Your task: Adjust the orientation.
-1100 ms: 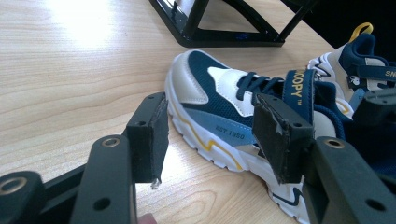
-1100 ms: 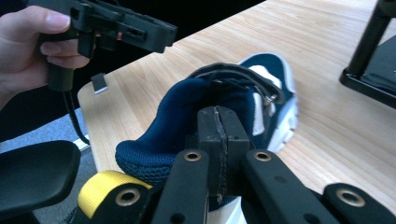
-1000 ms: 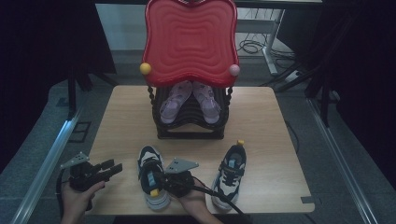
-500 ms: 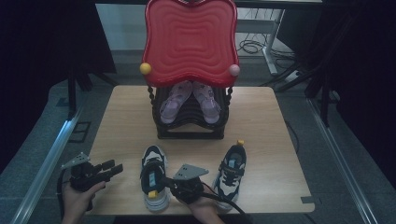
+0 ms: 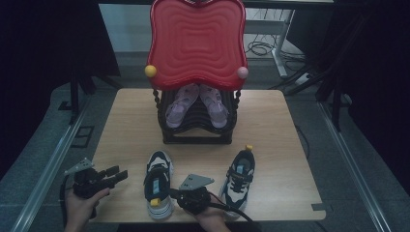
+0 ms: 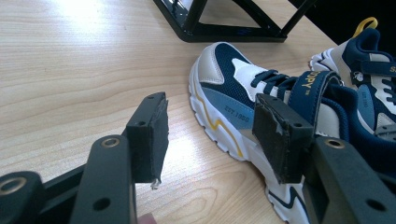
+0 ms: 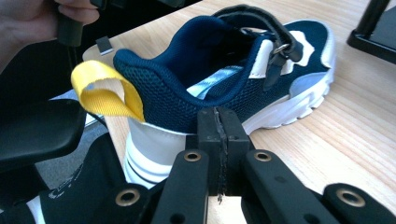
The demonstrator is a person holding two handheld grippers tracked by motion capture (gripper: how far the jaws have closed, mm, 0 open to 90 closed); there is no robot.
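Two navy-and-white sneakers lie near the table's front edge. The left sneaker has a yellow heel loop. My right gripper sits between the sneakers and points left at that shoe's heel. Its pads are pressed together with nothing between them, just in front of the shoe's navy side. The right sneaker lies beyond the right hand. My left gripper rests at the front left, open, aimed at the left sneaker. Only bare wood lies between its pads.
A black shoe rack with a red wavy top stands mid-table and holds two purple sandals. The wooden table ends close to both hands. Metal rails and cables run along the floor on both sides.
My right gripper has slid a little toward the near edge, beside the left sneaker's heel. The left gripper has stayed put.
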